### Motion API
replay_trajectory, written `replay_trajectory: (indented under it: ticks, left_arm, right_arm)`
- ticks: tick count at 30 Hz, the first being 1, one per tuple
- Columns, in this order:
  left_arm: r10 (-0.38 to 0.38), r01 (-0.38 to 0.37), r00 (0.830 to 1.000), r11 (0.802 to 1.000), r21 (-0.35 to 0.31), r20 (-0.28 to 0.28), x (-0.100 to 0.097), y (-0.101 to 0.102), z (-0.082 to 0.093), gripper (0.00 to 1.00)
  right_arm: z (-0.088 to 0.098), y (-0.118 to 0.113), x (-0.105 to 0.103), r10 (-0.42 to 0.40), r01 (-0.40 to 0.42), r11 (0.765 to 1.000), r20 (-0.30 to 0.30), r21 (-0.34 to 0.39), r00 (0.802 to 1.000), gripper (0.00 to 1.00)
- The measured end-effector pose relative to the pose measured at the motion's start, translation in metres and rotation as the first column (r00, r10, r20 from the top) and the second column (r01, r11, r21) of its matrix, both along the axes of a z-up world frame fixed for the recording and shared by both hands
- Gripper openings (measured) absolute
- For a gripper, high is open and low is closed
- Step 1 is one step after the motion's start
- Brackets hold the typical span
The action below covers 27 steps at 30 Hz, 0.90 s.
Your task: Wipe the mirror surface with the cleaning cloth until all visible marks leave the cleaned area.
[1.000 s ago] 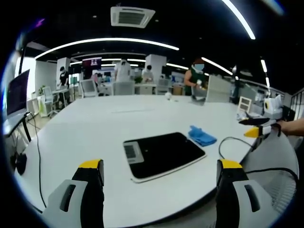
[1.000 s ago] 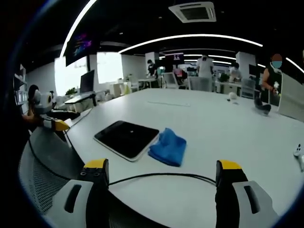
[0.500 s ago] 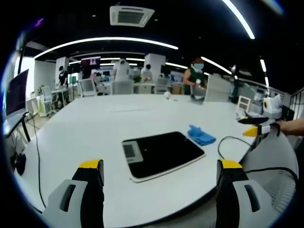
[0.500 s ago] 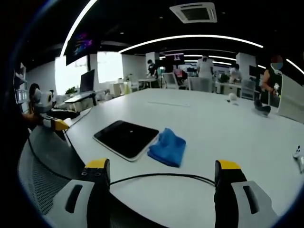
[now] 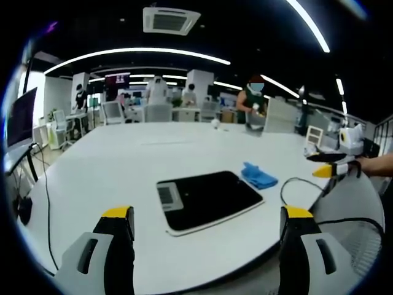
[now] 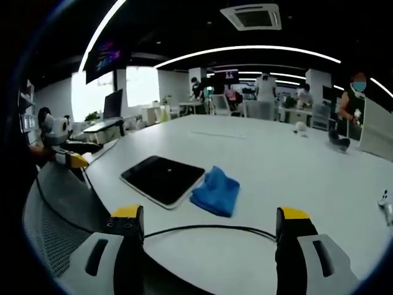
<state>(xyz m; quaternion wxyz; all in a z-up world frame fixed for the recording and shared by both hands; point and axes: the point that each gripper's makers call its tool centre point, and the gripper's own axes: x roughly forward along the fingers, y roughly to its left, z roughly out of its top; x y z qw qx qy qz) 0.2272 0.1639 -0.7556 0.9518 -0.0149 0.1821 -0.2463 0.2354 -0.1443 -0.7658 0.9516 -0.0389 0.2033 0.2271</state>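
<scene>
No brand or lettering can be read on anything here; the wall screen point(image 6: 103, 58) high up glows with coloured shapes too blurred to make out. One large white table point(image 5: 110, 166) carries everything, standing in an open office with long curved light strips and a square ceiling vent point(image 5: 171, 19) overhead, desks, chairs and monitors behind. One mirror point(image 5: 209, 198) lies flat on the table, a dark rounded rectangle with a pale rim, reflecting the dim ceiling. One blue cleaning cloth point(image 5: 258, 175) lies crumpled just beside the mirror's edge, touching or nearly touching it; in the right gripper view the same cloth point(image 6: 215, 192) sits close against the mirror point(image 6: 162, 178). One black cable point(image 6: 209, 228) curves over the table on the near side of the cloth. The left gripper point(image 5: 202, 246) hovers short of the mirror with its jaws spread wide and nothing between them. The right gripper point(image 6: 206, 243) hovers over the table edge near the cable, jaws likewise spread and empty. Several people stand at the desks beyond the table.
</scene>
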Motion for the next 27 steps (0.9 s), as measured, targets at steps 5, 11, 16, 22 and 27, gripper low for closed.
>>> replay_trajectory:
  ticks: [5, 11, 16, 22, 27]
  left_arm:
    - [-0.004, 0.004, 1.0, 1.0, -0.005, -0.001, 0.0, -0.001, 0.0, 0.99]
    - [0.002, -0.002, 1.0, 1.0, -0.007, 0.005, 0.0, 0.0, 0.001, 0.99]
    - [-0.001, 0.001, 1.0, 1.0, -0.008, 0.006, 0.0, 0.0, 0.001, 0.99]
    - [0.005, -0.005, 1.0, 1.0, -0.008, 0.011, 0.001, 0.0, 0.002, 0.99]
    - [0.006, -0.006, 1.0, 1.0, -0.006, 0.011, 0.0, 0.001, 0.002, 0.99]
  right_arm:
    - [0.0, 0.0, 0.0, 0.003, -0.003, 1.0, -0.004, -0.003, 1.0, 0.88]
    - [0.003, -0.001, 0.003, 0.002, -0.002, 1.0, 0.009, -0.017, 1.0, 0.87]
    - [0.006, 0.004, 0.008, 0.039, -0.038, 0.998, 0.011, -0.054, 0.999, 0.84]
    - [0.008, 0.001, 0.013, 0.035, -0.035, 0.999, -0.006, -0.04, 0.999, 0.83]
    - [0.007, 0.002, 0.017, 0.044, -0.046, 0.997, -0.036, -0.056, 0.998, 0.79]
